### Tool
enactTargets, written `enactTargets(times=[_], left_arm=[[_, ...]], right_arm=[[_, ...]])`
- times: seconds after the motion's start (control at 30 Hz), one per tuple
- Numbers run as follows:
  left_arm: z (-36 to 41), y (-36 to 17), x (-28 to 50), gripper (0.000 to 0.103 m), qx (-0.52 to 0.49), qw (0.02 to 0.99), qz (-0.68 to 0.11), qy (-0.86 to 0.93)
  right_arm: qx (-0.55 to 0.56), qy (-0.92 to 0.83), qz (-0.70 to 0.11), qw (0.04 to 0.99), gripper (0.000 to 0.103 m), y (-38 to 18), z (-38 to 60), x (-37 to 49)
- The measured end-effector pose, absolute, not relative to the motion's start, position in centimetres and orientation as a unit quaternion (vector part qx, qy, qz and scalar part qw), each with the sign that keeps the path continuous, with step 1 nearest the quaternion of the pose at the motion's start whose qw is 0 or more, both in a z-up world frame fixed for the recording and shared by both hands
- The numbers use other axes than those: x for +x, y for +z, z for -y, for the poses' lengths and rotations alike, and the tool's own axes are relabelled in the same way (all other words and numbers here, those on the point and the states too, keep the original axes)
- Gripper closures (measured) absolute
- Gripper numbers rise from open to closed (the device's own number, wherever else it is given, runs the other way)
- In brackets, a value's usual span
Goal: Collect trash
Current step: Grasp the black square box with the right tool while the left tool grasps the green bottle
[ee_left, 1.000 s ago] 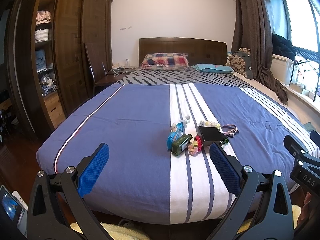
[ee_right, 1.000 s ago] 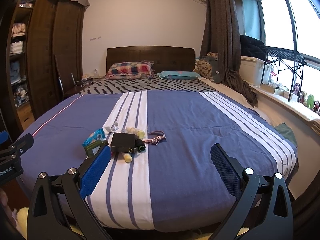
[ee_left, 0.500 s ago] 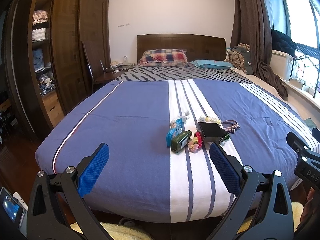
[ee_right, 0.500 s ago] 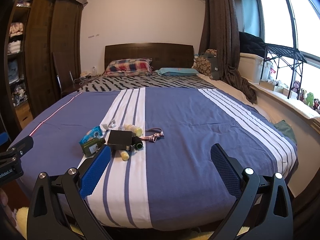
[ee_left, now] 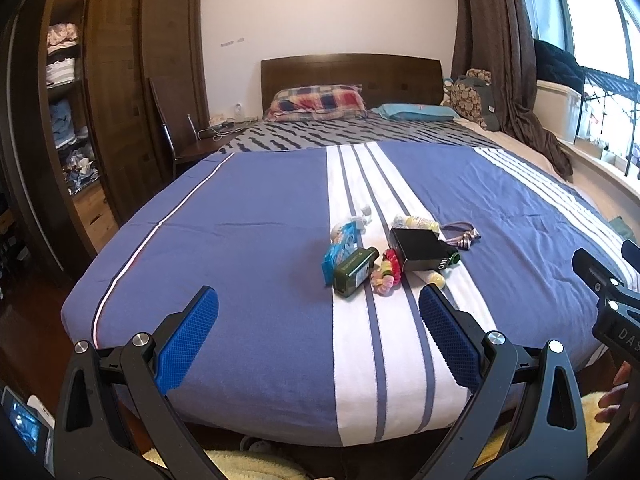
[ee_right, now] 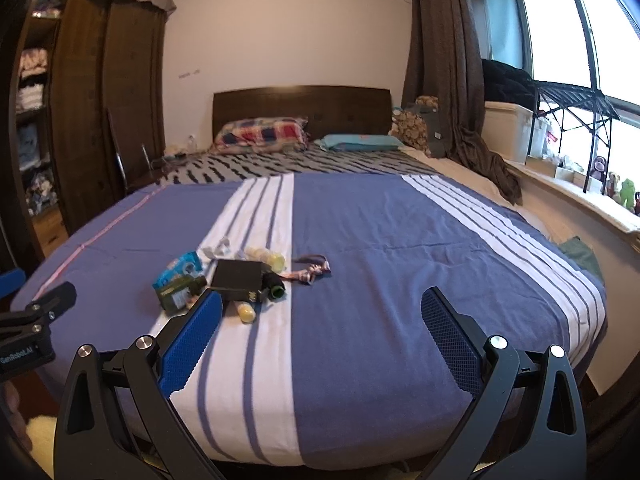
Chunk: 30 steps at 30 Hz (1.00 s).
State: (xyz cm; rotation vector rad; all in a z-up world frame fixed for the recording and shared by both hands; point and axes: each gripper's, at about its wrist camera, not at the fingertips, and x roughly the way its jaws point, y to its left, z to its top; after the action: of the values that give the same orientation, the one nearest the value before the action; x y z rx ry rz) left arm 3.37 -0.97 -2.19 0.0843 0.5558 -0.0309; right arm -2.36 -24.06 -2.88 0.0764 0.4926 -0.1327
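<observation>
Left gripper (ee_left: 318, 322) and right gripper (ee_right: 322, 328): jaws spread wide, nothing held, both poised over the foot of the bed (ee_left: 248, 240). Trash clustered on the white stripe of the cover: green bottle (ee_left: 354, 272), blue packet (ee_left: 339, 248), black box (ee_left: 420, 249), yellow bottle (ee_left: 416, 222) (labels unreadable). Scrunchie (ee_left: 387, 276) touching the bottle.

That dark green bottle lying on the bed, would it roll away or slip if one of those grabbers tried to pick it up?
The green bottle lies on its side on the soft bedspread, so it would probably settle rather than roll. It looks like glass: likely stiff, smooth and heavy for its size. Its paper label may give better grip.
</observation>
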Motion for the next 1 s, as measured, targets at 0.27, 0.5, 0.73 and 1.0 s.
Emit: enactTargets(times=[0.27, 0.5, 0.73, 1.0], left_arm=[[0.4, -5.3, 6.4, 0.008, 0.051, 0.95, -0.308, -0.014], [-0.5, -8.2, 9.8, 0.008, 0.048, 0.939, -0.341, -0.024], [-1.5, -10.2, 13.1, 0.008, 0.043, 0.929, -0.364, -0.046], [-1.5, -11.4, 15.4, 0.011, 0.063, 0.925, -0.367, -0.076]], right_arm=[[0.045, -0.056, -0.295, 0.953, 0.003, -6.1, 24.1, 1.3], [0.069, -0.026, -0.334, 0.939, 0.003, -8.6, 23.4, 5.6], [0.073, 0.014, -0.351, 0.934, 0.003, -9.5, 21.2, 10.2], [0.074, 0.063, -0.387, 0.917, 0.005, -11.3, 18.0, 15.7]])
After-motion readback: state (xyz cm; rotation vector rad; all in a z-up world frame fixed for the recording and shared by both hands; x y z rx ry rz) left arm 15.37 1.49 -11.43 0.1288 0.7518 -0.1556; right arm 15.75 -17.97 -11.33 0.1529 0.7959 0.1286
